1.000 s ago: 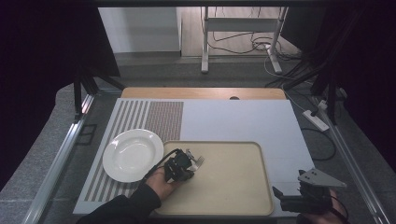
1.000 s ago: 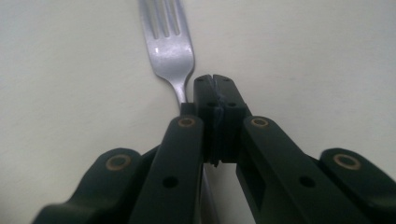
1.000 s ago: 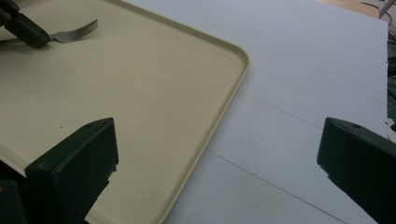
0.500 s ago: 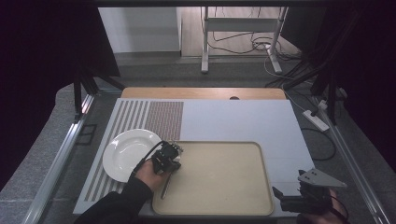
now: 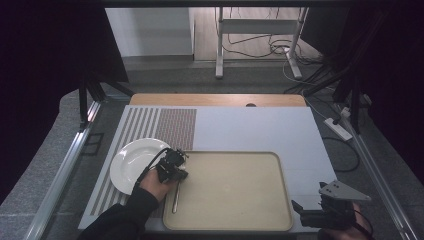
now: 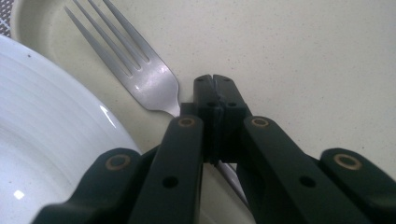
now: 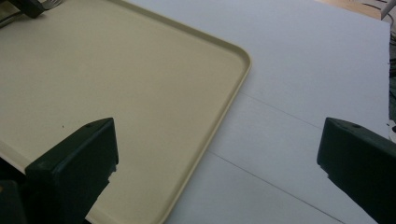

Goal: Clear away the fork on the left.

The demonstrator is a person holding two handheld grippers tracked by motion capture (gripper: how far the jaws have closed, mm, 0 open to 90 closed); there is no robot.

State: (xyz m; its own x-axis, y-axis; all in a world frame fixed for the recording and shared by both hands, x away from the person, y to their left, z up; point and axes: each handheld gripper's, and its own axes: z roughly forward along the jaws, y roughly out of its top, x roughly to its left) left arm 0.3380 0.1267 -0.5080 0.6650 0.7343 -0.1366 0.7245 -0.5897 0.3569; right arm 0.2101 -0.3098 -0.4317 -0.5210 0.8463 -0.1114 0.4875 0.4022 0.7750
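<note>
Two grippers: left gripper [image 6: 215, 88] clamped on fork [image 6: 140, 74] at tray [image 5: 280, 200] left edge; right gripper [image 7: 219, 158] jaws apart.

A white plate [image 5: 134, 164] and silver fork [image 6: 135, 65] sit by a beige tray [image 5: 260, 220]. The pale grey mat [image 5: 260, 127] carries a striped and a finely checked patch, and the gripper jaws are black.

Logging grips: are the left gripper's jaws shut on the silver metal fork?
Shut on it: the left gripper has its jaws together, over the silver metal fork's handle.
</note>
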